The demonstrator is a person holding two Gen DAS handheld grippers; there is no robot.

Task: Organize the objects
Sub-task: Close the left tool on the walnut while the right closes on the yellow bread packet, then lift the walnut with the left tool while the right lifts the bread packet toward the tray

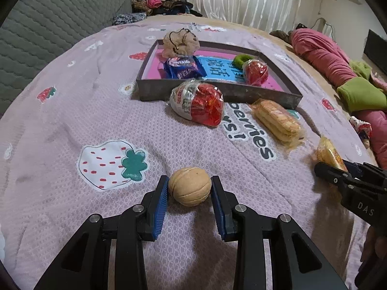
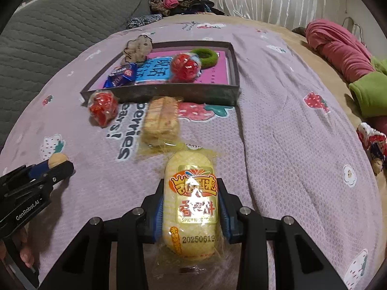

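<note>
A tan walnut (image 1: 189,186) sits on the purple strawberry-print blanket (image 1: 96,111) with my left gripper (image 1: 189,181) shut on it, blue pads pressed to both sides. My right gripper (image 2: 191,186) is shut on a yellow spicy rice cracker packet (image 2: 191,207), held a little above the blanket. The left wrist view shows that packet (image 1: 327,154) in the right gripper (image 1: 338,171) at far right. A grey shallow box (image 1: 217,91) farther back holds a blue snack packet (image 1: 183,68), a red snack (image 1: 256,72), a green hair ring (image 2: 205,56) and a beige scrunchie (image 1: 180,42).
In front of the box lie a red wrapped snack (image 1: 198,104) and a clear biscuit packet (image 1: 275,120). A grey quilted cushion (image 1: 48,24) rises at the left. Pink and green clothes (image 1: 338,67) lie along the right edge, and a clothes heap (image 1: 159,0) lies at the back.
</note>
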